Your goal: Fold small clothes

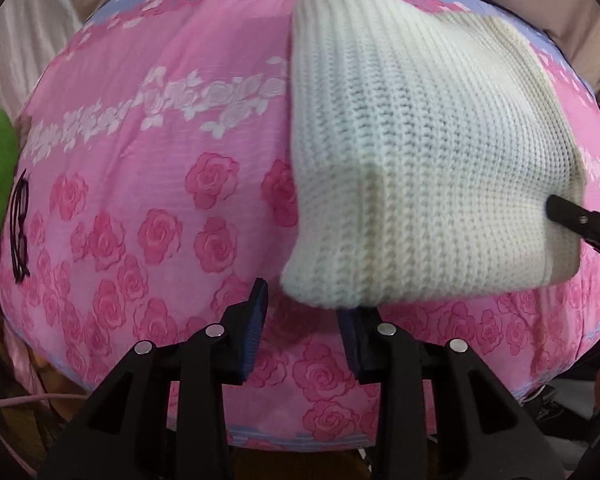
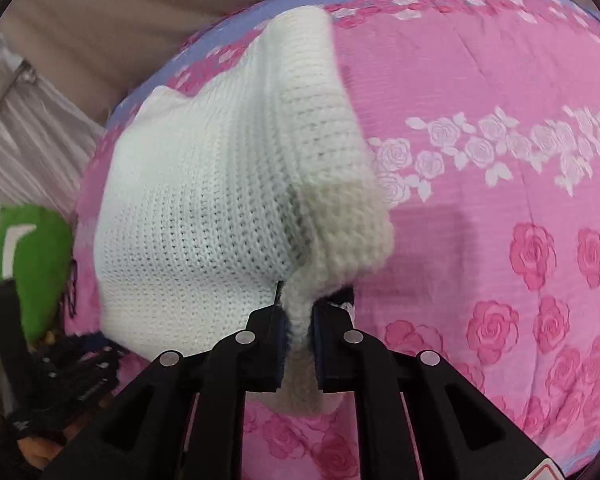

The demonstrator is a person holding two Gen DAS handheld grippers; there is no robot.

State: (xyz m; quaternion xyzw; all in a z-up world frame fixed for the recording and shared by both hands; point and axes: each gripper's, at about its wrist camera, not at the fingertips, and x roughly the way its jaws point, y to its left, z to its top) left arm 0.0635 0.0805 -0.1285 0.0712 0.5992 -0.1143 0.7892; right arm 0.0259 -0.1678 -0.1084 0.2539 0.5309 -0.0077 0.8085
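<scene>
A white knitted garment (image 1: 420, 160) lies on a pink rose-patterned bedspread (image 1: 160, 200), one edge lifted. The right gripper (image 2: 298, 328) is clenched on that thick folded edge. The left gripper (image 1: 306, 320) hangs just beside the garment's near corner, jaws spread, gripping nothing. A green cloth (image 2: 32, 264) sits at the bedspread's side.

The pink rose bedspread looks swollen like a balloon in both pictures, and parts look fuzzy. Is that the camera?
Yes: in both wrist views the fisheye lens bulges the flat bedspread and darkens the corners. In the left wrist view the white knit piece is sharp. In the right wrist view its edge by the right gripper is soft, and it casts a faint shadow on the bedspread.
</scene>
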